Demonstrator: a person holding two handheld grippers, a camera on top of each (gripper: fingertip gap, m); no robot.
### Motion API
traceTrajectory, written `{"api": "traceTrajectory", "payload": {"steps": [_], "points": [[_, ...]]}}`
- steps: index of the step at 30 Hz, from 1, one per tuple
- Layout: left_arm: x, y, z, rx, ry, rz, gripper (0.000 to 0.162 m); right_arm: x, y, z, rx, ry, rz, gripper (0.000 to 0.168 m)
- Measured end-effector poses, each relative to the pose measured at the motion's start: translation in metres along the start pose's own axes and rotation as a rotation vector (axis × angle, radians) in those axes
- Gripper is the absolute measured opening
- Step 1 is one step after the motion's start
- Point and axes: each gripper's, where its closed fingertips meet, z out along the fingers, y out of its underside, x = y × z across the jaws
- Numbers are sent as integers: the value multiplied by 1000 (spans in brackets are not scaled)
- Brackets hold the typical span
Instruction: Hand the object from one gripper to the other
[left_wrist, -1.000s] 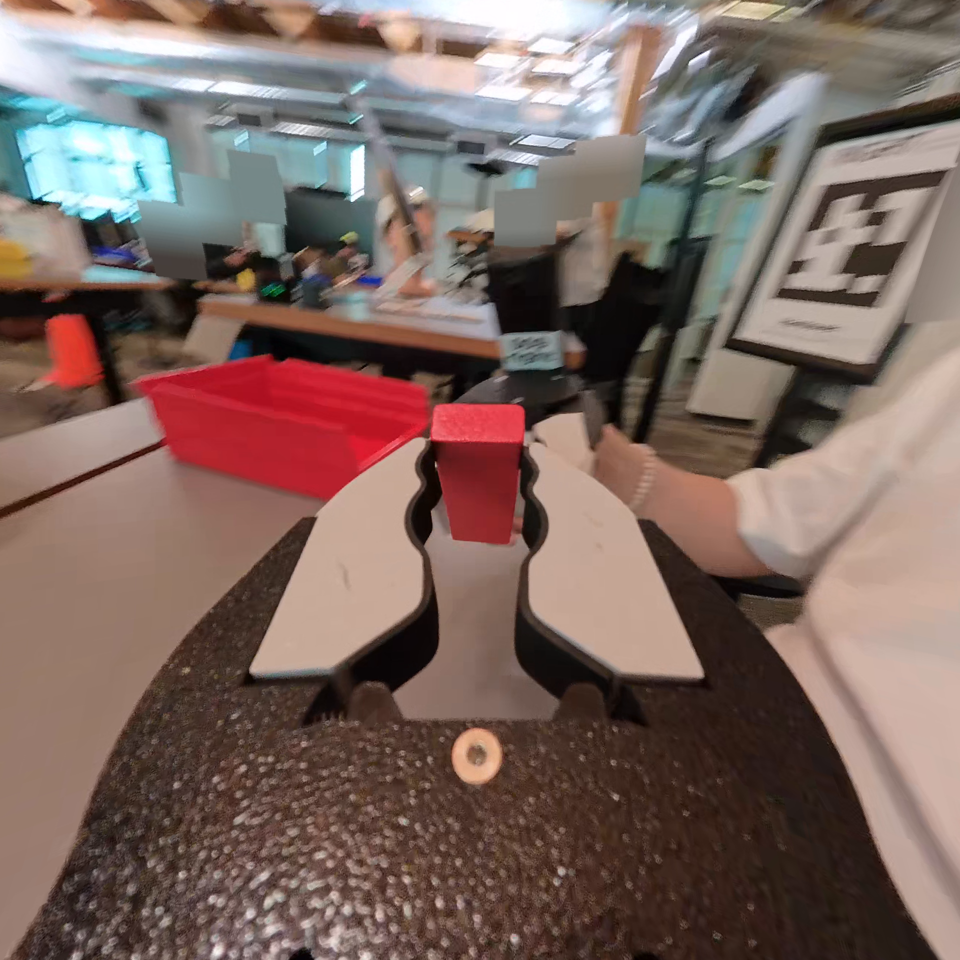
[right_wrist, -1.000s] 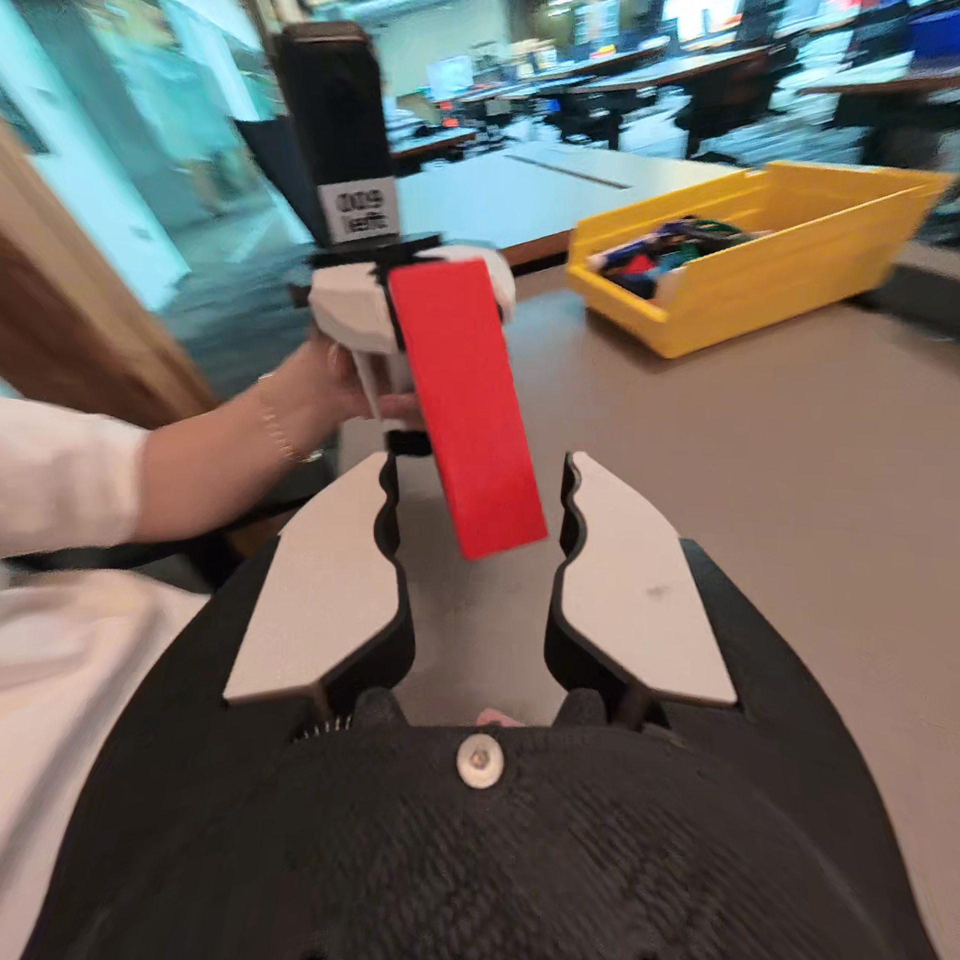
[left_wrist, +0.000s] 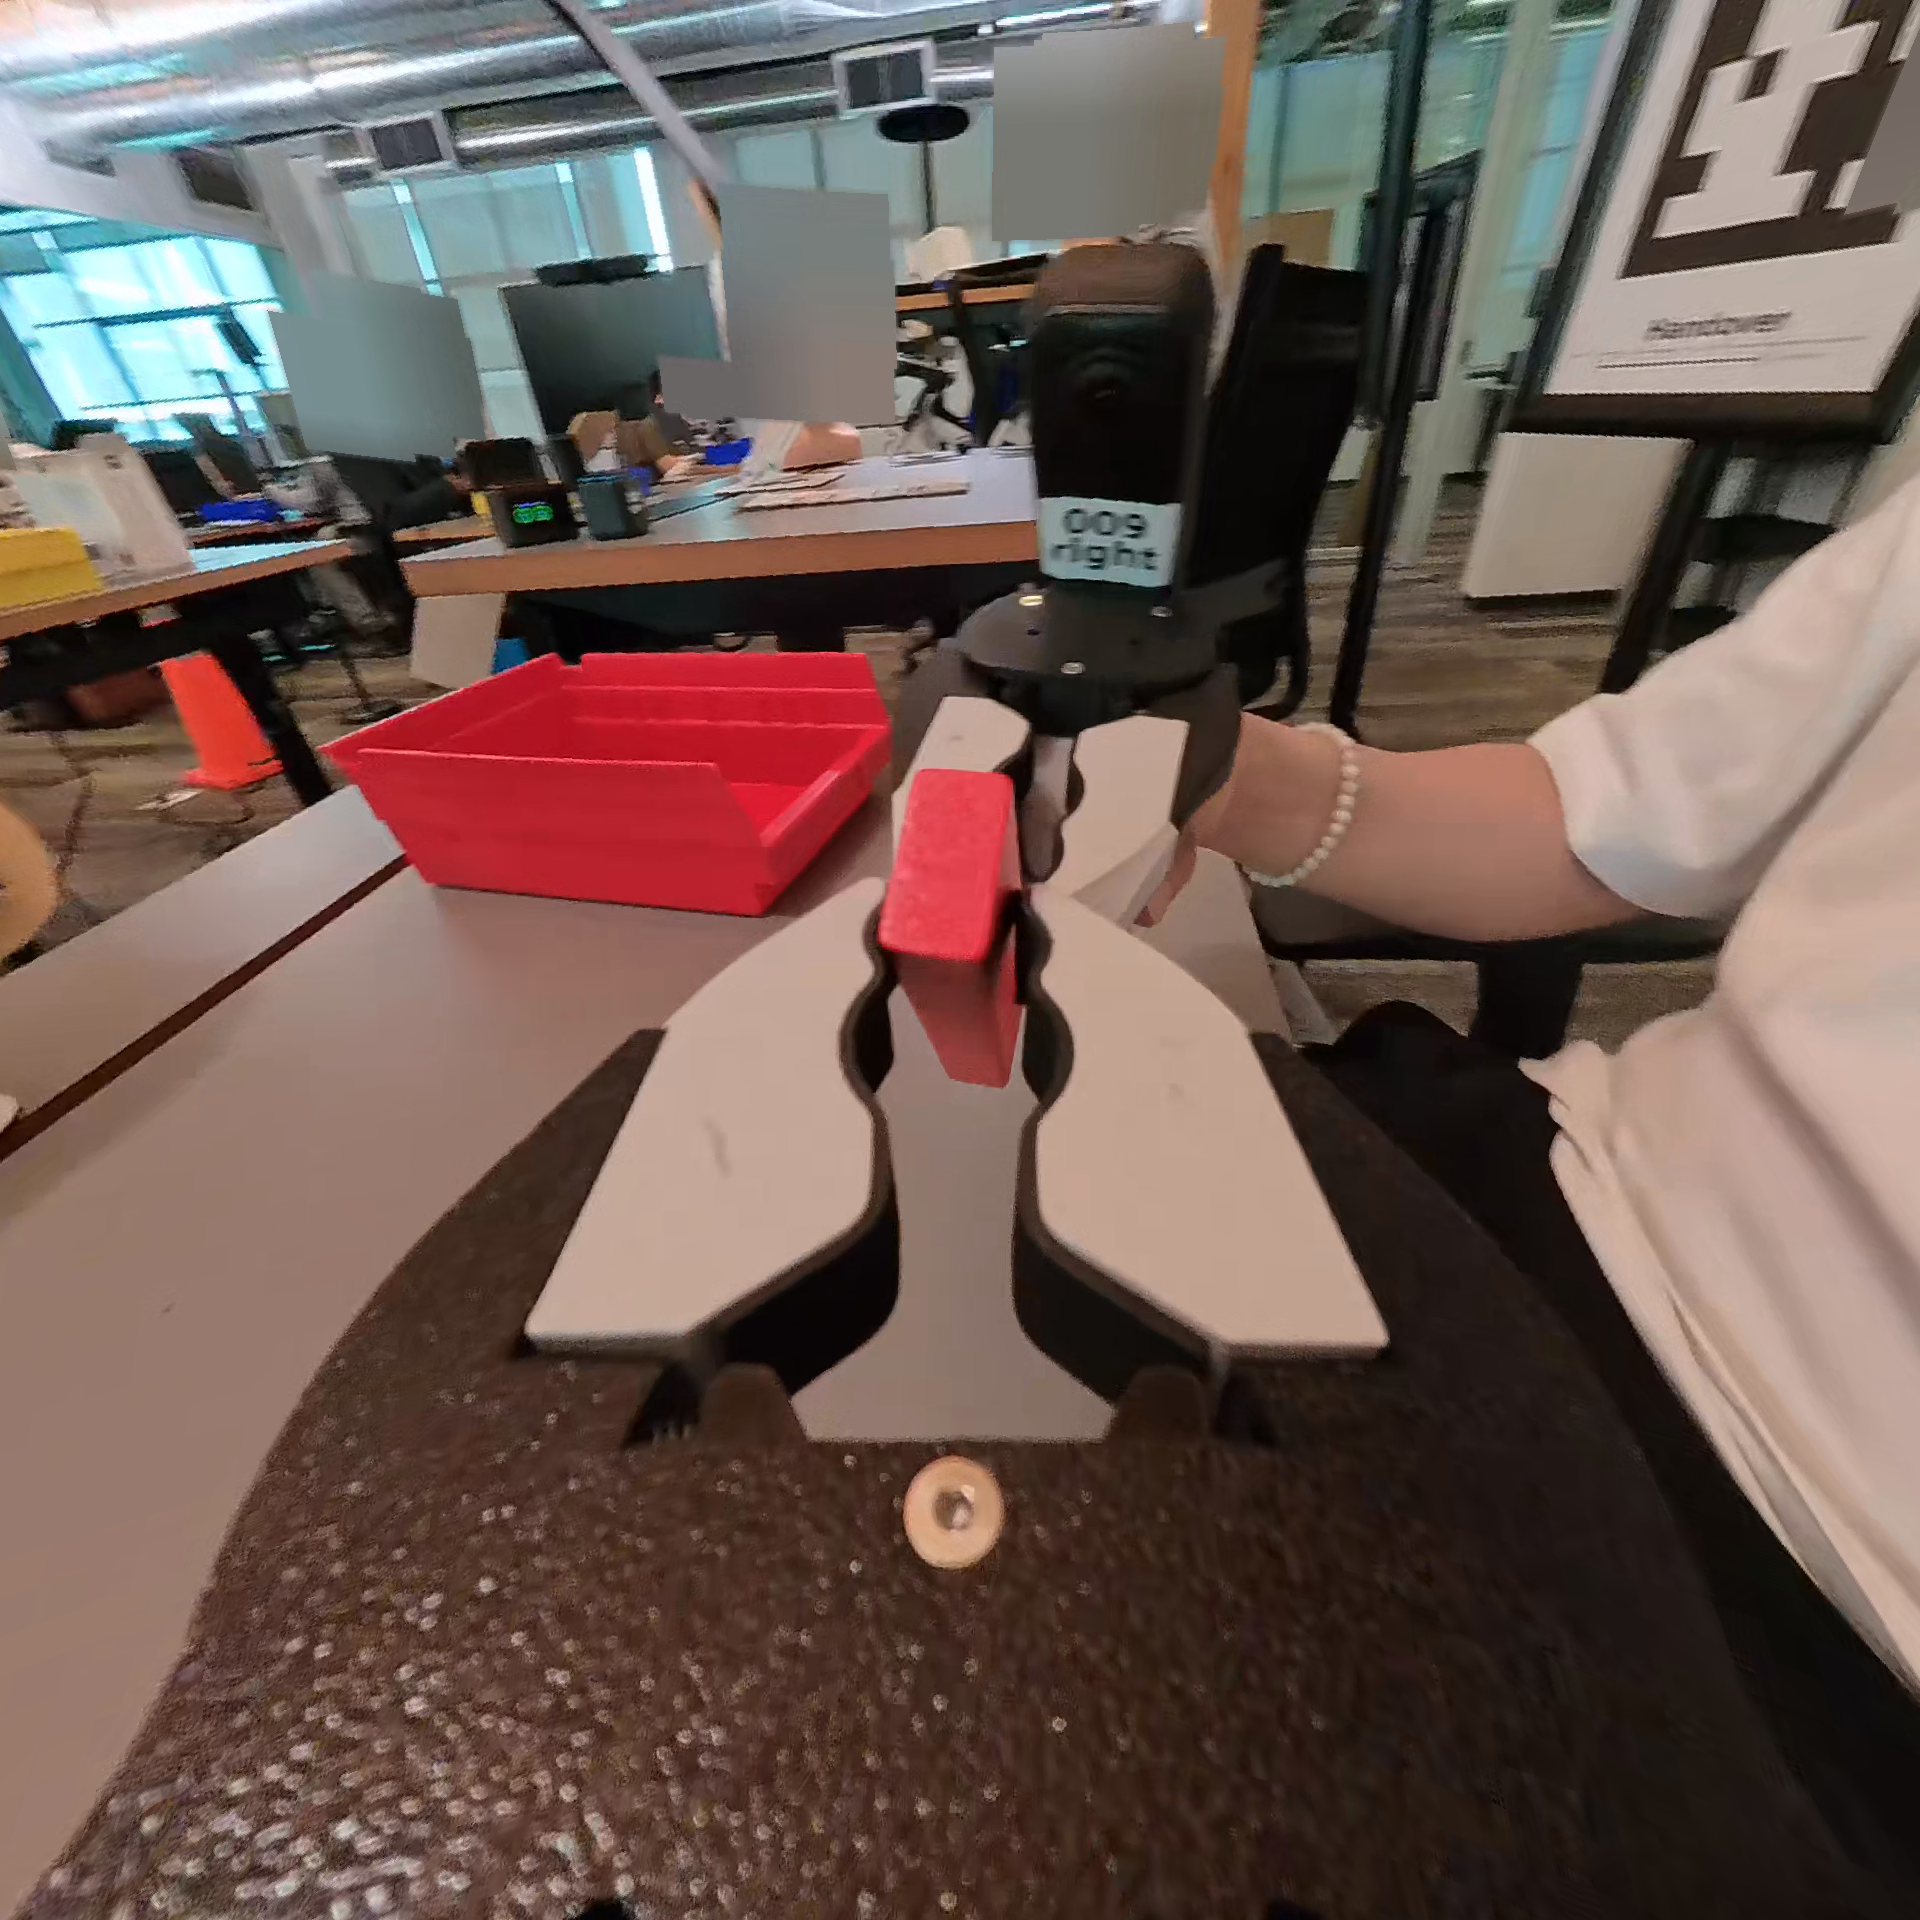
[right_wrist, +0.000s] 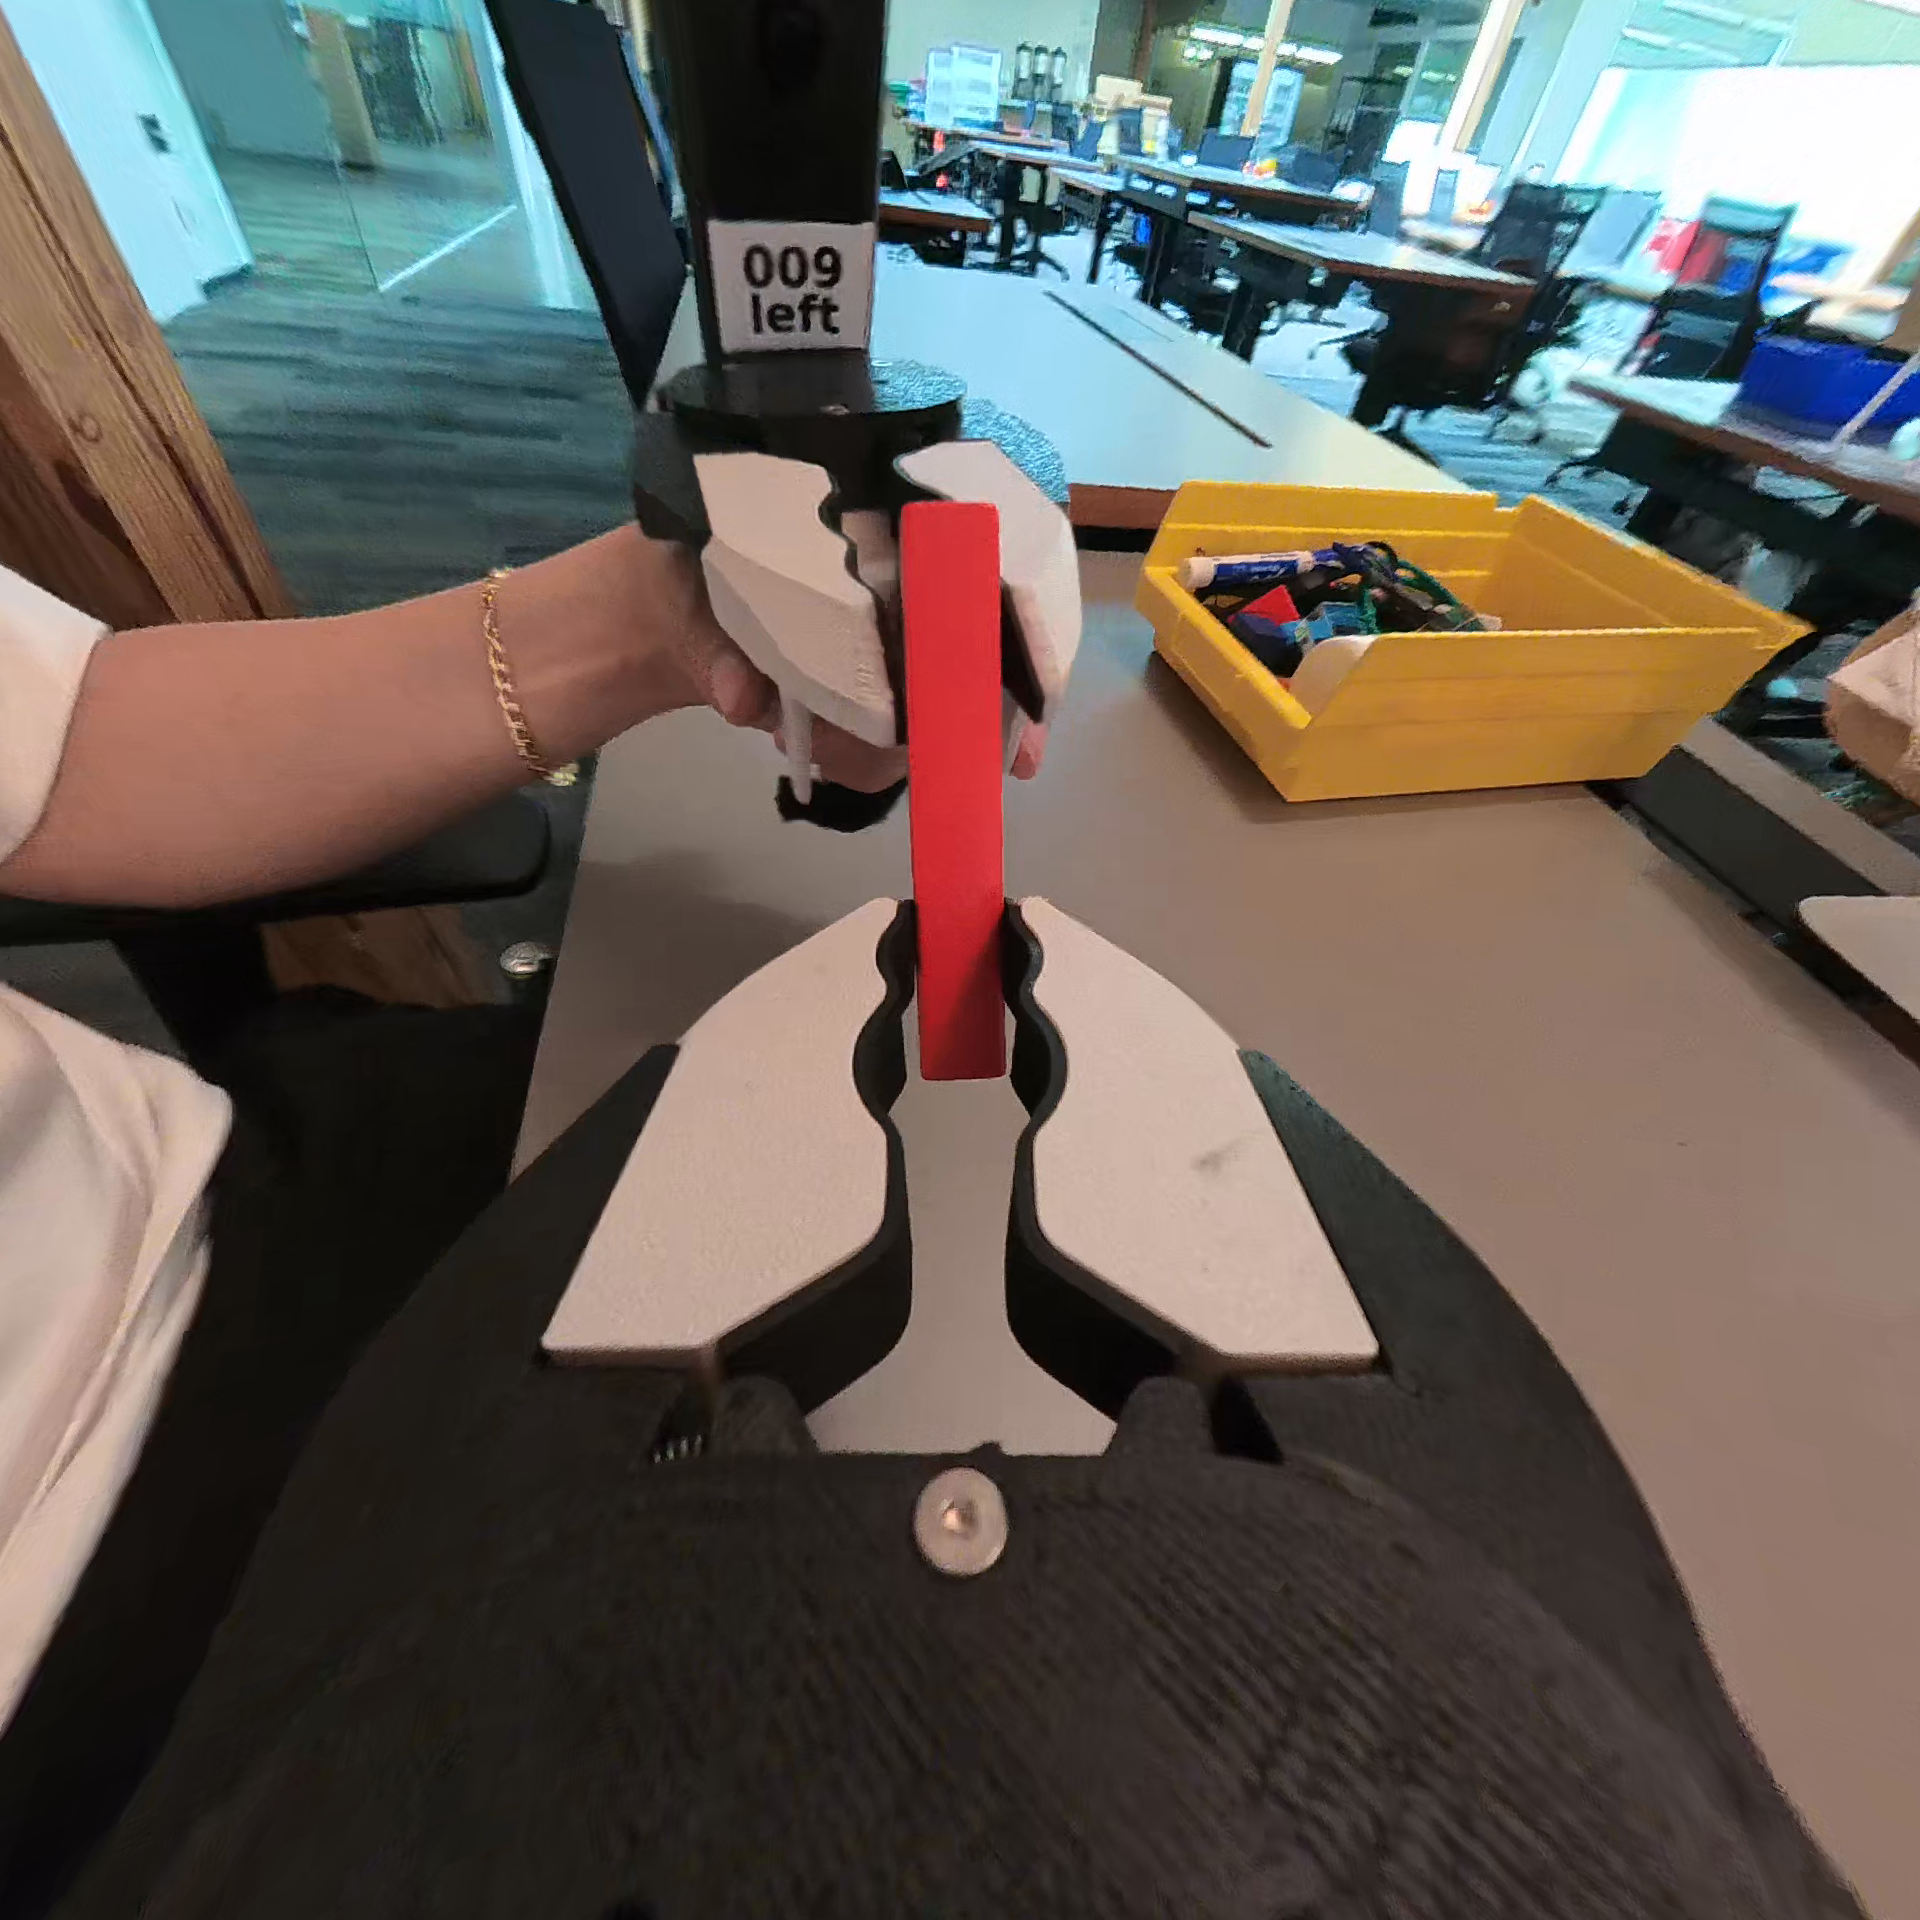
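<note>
A long red block (right_wrist: 951, 727) hangs in the air between my two grippers, above the grey table (right_wrist: 1351, 1039). In the right wrist view my right gripper (right_wrist: 959, 920) is shut on the block's near end. My left gripper (right_wrist: 951, 707), held by a hand, grips the far end. In the left wrist view my left gripper (left_wrist: 954, 920) is shut on the same red block (left_wrist: 945, 883). The right gripper is just behind it, one white finger (left_wrist: 971, 732) showing past the block. The block's far end is hidden there.
An empty red bin (left_wrist: 582, 821) stands on the table at the left of the left wrist view. A yellow bin (right_wrist: 1507, 707) with markers and small items stands at the right of the right wrist view. The person's arms and white sleeves reach in from the side. An orange cone (left_wrist: 213, 717) stands on the floor. Only a small space, under 4 cm, lies between the two pairs of fingers.
My right gripper was open around the block's end and has closed on it. The block has gone from tilted to straight. The two grippers have come closer together.
</note>
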Motion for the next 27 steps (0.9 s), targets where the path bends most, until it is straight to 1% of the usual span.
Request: {"api": "traceTrajectory", "payload": {"steps": [4, 5, 7, 8, 10, 13, 15, 16, 18, 20, 22, 23, 24, 25, 27], "points": [[18, -1, -1, 67, 146, -7, 16, -18, -1, -4, 76, -187, 185, 17], [21, -4, -2, 98, 176, -2, 16, -22, -4, -7, 115, -248, 261, 20], [30, -12, -7, 180, 233, 21, 16, -25, -12, -13, 189, -383, 469, 39], [33, -17, -11, 226, 254, 38, 16, -27, -14, -16, 208, -459, 578, 44], [37, -26, -16, 301, 277, 65, 16, -33, -17, -21, 244, -616, 734, 45], [41, -29, -18, 346, 282, 132, 16, -35, -18, -16, 284, -703, 880, 47], [43, -26, -16, 328, 272, 174, 16, -42, -22, -14, 289, -784, 973, 42], [43, -25, -15, 325, 266, 193, 17, -45, -23, -13, 287, -814, 994, 44], [43, -26, -15, 339, 260, 208, 17, -46, -24, -9, 296, -799, 971, 37], [35, -25, -16, 335, 217, 204, 17, -36, -28, -9, 344, -746, 943, 35], [29, -21, -15, 301, 179, 172, 20, -28, -28, -10, 356, -692, 909, 35], [24, -21, -15, 295, 150, 148, 29, -23, -27, -10, 359, -646, 882, 35], [18, -24, -15, 304, 112, 127, 44, -17, -27, -10, 358, -593, 862, 35], [13, -27, -17, 317, 73, 111, 52, -10, -28, -13, 367, -543, 843, 35], [0, -29, -21, 321, -8, 94, 62, 14, -36, -29, 407, -392, 779, 35]]}}
